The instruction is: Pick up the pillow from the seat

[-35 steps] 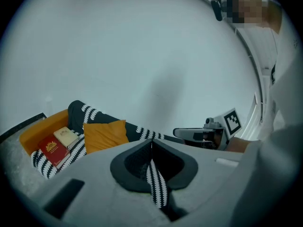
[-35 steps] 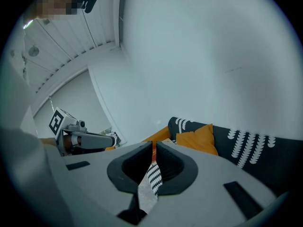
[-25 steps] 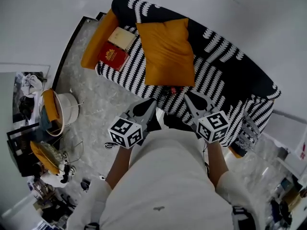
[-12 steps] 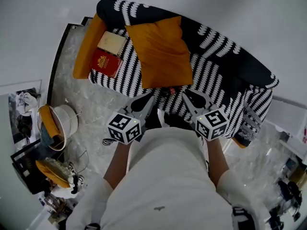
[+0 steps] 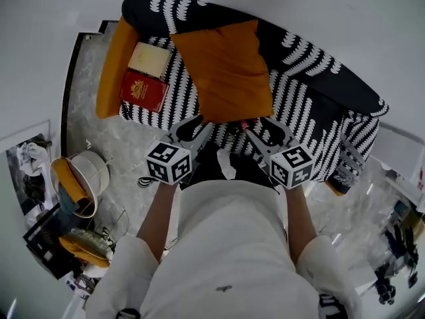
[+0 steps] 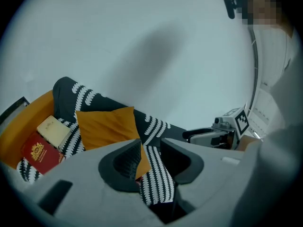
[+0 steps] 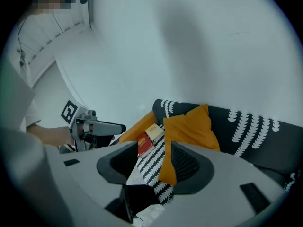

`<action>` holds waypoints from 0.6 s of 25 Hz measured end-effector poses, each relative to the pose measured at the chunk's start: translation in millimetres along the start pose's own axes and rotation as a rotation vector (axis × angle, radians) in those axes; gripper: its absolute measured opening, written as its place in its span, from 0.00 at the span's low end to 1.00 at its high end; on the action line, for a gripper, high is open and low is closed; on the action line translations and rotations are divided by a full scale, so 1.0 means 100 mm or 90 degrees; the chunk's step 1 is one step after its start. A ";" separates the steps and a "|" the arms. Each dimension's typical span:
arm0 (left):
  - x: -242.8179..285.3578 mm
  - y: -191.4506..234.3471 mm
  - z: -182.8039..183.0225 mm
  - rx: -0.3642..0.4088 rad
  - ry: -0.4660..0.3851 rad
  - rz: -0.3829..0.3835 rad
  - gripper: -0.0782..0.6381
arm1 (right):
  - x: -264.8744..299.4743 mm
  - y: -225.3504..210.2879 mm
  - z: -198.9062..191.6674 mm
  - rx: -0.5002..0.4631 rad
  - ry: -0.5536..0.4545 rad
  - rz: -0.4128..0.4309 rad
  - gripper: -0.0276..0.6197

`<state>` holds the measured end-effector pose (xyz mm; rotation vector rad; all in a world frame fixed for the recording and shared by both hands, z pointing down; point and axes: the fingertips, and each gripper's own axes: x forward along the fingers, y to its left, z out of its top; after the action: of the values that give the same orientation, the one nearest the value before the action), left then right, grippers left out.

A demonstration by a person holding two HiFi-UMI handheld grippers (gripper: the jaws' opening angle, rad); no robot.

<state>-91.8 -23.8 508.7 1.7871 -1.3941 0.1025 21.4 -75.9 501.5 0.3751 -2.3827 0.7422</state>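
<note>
Approaching left gripper [image 5: 194, 127]: its jaws have just been opening from shut and now stand a narrow gap apart, gripping nothing; the striped seat and the pillow's lower corner show beyond the gap.
Right gripper [image 5: 263, 127]: its jaws have also just been opening, a little wider than the left's, and are empty too, with the pillow's near edge in line behind them.
Change in the grippers: both have pushed forward since a second ago, from over the person's lap to the sofa's front edge, side by side and pointing down at the seat.
Orange square fabric pillow [image 5: 226, 68]: lies where it lay before, on the seat with its top against the backrest, just ahead of both sets of jaws and not touched.
Black sofa with white leaf-like stripes [image 5: 312, 105]: carries the pillow near its middle.
Red hardcover book [image 5: 143, 92]: flat on the seat left of the pillow.
Cream-coloured book [image 5: 150, 60]: just behind the red one.
Orange armrest cushion [image 5: 109, 72]: at the sofa's left end, beside both books.
</note>
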 end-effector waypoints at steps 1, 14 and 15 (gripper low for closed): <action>0.04 0.11 -0.01 -0.005 0.007 0.000 0.29 | 0.09 -0.05 -0.01 -0.001 0.011 -0.007 0.33; 0.78 1.29 -0.26 -0.050 0.089 -0.012 0.46 | 1.02 -0.76 -0.14 -0.023 0.124 -0.077 0.46; 0.84 1.37 -0.29 -0.050 0.095 -0.009 0.47 | 1.07 -0.81 -0.16 -0.024 0.131 -0.079 0.46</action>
<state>-162.2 -72.4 648.0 1.6899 -1.2624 0.1675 -20.2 -140.3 612.9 0.4061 -2.1560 0.6447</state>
